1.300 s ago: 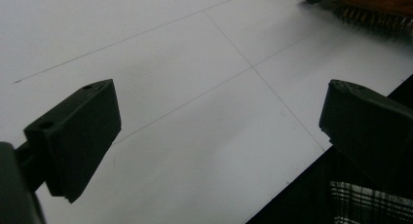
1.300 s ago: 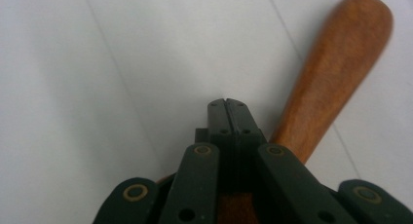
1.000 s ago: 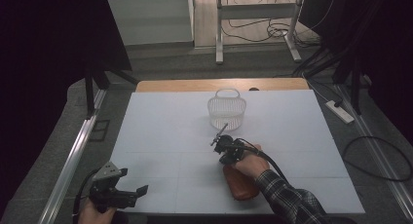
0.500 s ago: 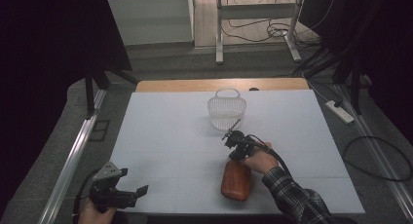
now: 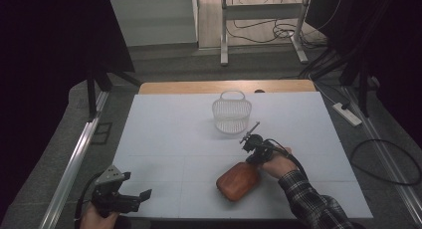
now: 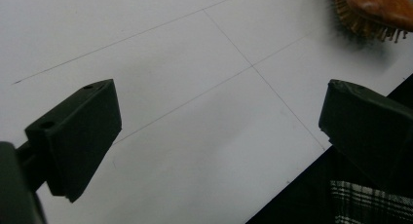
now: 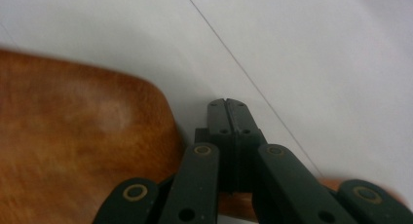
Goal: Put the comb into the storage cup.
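On white table (image 5: pixel 164 139), no legible writing: right claw (image 7: pixel 227 107) shut by wooden brush (image 5: pixel 238 180), left claw (image 6: pixel 214 136) apart.

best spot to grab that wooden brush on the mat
Probably the brush by its short handle end, which points toward the right tool. It lies bristles down, with its broad, rounded wooden back up, likely too wide and smooth for the jaws. Come in low from that handle side and close across the narrow part.
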Demonstrator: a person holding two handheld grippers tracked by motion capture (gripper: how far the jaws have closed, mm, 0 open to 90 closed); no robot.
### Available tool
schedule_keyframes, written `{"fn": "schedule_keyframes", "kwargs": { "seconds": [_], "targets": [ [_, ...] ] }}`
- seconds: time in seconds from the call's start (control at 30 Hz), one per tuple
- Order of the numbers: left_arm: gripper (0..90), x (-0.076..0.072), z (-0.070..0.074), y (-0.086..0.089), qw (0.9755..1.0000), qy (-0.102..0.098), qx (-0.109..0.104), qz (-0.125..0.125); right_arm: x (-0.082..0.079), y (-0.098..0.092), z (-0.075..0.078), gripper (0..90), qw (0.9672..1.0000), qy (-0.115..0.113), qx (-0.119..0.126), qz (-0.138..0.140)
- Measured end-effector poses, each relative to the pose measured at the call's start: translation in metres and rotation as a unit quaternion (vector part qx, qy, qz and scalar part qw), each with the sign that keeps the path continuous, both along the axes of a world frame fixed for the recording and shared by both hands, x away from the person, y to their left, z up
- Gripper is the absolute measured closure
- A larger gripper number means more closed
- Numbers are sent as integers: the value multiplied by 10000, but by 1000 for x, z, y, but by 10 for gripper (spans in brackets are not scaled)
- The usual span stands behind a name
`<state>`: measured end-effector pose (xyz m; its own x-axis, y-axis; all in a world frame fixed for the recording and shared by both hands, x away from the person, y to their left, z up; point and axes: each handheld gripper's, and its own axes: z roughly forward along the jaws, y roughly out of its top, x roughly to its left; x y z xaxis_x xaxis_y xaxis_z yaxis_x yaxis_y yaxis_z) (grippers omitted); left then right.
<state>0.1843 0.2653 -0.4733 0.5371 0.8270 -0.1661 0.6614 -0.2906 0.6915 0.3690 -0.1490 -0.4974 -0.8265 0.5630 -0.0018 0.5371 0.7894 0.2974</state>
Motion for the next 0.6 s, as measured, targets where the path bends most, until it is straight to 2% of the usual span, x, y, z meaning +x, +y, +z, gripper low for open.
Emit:
{"fn": "schedule_keyframes", "kwargs": {
  "seconds": [0.3, 0.6],
  "targets": [
    [28, 0, 0, -1, 10000, 10, 30, -11, -16, -26, 1, 897, 10000, 49, -10, -49],
    [29, 1, 0, -2, 10000, 13, 58, -14, -33, -43, 2, 897, 9999, 124, 94, -39]
  ]
}}
